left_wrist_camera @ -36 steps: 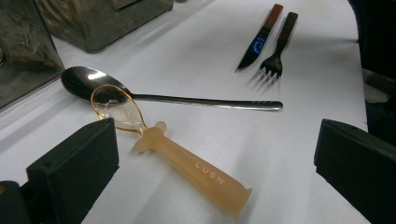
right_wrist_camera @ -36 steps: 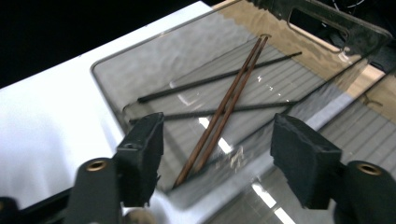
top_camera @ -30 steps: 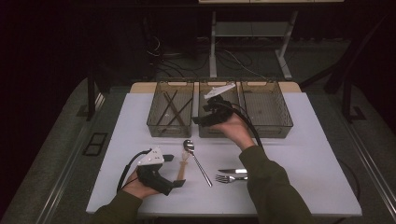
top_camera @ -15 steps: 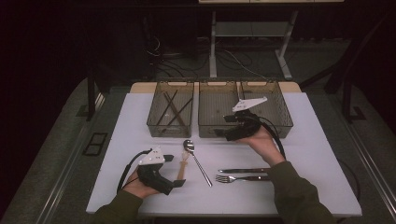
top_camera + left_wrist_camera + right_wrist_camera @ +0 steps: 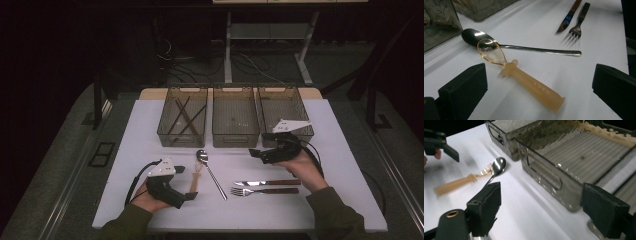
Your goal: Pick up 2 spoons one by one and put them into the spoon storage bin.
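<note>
The amber plastic spoon [image 5: 524, 75] lies flat on the white table [image 5: 350, 165], near the front left. Its clear bowl touches the bowl of the metal spoon [image 5: 506, 45], and its thick handle, marked LUSN, points toward the left gripper [image 5: 186, 184]. In the right gripper view the amber plastic spoon [image 5: 459, 182] and the metal spoon [image 5: 497, 167] lie side by side at their bowls.

The left gripper rests low over the table at the person's left hand [image 5: 150, 200]. Its jaws are spread wide, one on each side of the amber handle, touching nothing.

The right gripper [image 5: 256, 154] is held above the table in front of the right bin [image 5: 285, 107], in the person's right hand [image 5: 305, 170]. Its jaws are likewise spread wide and hold nothing; its view looks past them at the front wall of the middle bin [image 5: 544, 177].

A knife [image 5: 265, 183] and a fork [image 5: 262, 191], both with dark handles, lie parallel and just beside each other near the front of the table, right of the metal spoon [image 5: 210, 170].

Three clear bins stand in a row at the far side of the table. The left bin [image 5: 182, 120] contains several dark sticks [image 5: 186, 115], crossed.
</note>
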Demonstrator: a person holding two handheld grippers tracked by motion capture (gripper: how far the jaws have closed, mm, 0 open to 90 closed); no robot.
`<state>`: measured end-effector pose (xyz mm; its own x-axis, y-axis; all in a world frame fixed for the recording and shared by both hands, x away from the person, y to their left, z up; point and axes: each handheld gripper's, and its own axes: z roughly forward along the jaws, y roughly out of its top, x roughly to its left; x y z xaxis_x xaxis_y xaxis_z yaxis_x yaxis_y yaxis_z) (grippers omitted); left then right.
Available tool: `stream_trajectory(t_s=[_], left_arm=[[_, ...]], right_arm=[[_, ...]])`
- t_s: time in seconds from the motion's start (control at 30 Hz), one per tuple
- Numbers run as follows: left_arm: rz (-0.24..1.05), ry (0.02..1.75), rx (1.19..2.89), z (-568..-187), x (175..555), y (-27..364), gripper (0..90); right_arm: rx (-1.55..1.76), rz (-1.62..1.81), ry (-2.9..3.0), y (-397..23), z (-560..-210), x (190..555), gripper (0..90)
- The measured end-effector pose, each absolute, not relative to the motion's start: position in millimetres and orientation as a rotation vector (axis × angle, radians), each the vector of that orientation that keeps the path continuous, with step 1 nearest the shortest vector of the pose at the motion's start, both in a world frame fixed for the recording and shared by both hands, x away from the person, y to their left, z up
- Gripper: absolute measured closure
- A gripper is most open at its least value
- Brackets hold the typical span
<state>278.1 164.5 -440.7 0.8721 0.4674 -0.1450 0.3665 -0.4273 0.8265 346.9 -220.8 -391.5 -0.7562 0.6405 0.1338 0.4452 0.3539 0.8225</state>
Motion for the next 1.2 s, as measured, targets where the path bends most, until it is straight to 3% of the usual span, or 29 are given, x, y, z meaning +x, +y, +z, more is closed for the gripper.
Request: stream_trajectory(t_s=[0.87, 0.97, 1.07, 1.2], left_arm=[[0.184, 0.646, 2.068, -436.7, 275.6, 166.5, 0.3], [0.206, 0.650, 2.085, -434.7, 275.7, 166.6, 7.8], [0.212, 0.652, 2.101, -432.3, 277.2, 165.2, 20.8], [0.191, 0.640, 2.116, -429.1, 277.0, 159.3, 45.0]], right_arm=[[1.076, 1.300, 2.282, -288.5, -430.2, 263.7, 11.5], [1.088, 1.271, 2.282, -293.1, -433.6, 257.2, 11.5], [1.085, 1.253, 2.297, -296.7, -437.1, 252.9, 11.5], [1.092, 1.258, 2.292, -296.3, -436.9, 253.8, 11.6]])
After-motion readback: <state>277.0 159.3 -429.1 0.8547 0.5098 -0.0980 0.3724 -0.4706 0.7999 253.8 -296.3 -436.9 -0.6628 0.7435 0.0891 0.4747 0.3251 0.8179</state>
